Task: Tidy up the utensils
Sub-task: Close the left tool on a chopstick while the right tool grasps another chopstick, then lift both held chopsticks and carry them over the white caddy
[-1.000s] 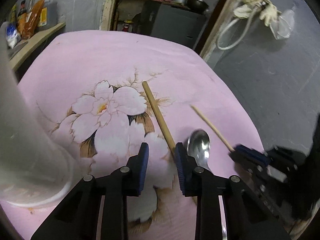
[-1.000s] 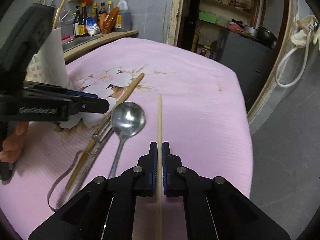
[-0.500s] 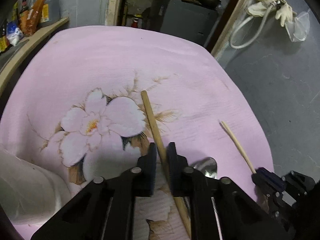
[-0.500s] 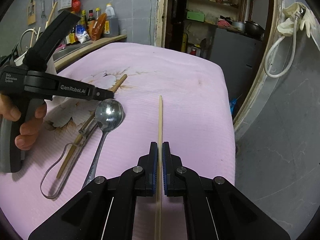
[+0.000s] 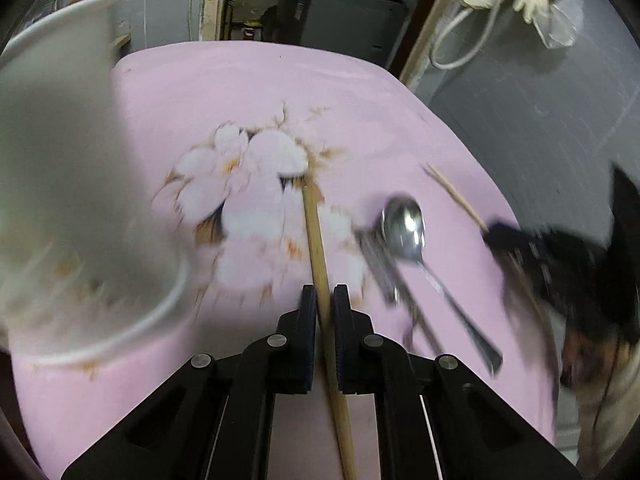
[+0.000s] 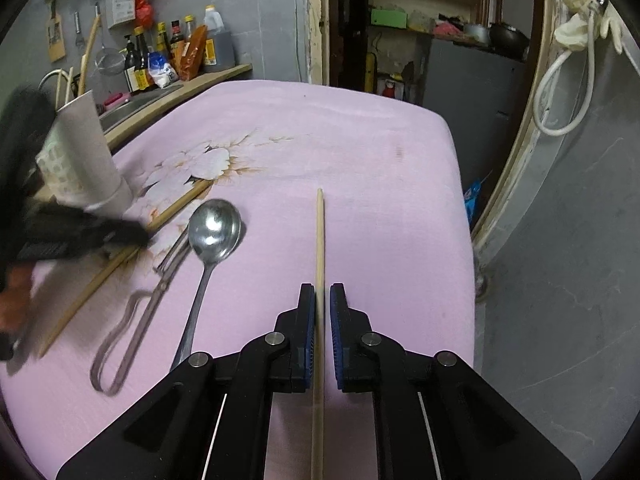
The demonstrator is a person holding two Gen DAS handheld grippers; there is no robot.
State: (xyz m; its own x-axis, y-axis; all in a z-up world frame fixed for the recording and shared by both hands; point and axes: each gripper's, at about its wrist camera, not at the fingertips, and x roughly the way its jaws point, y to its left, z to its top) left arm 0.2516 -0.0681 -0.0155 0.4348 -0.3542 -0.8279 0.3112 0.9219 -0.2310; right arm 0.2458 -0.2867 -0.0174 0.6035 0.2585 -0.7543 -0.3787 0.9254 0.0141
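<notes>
Pink flowered cloth (image 6: 360, 148) covers the whole desk, and on its left side stands the tall white holder (image 6: 86, 156), blurred and close in the left wrist view. Beside it the left gripper (image 5: 324, 300) is clamped on a thick chopstick (image 5: 316, 236), the stick running out forward over the printed flower, its far end low over the cloth (whether touching, I cannot tell). Across the desk the right gripper (image 6: 322, 300) has its pads pressed onto a thinner chopstick (image 6: 319, 236), which points straight ahead, its tip near the cloth. Between the two sticks lie a steel spoon (image 6: 212, 236), bowl up, and just beside it, a pair of metal tongs (image 6: 136, 320), flat on the cloth.
</notes>
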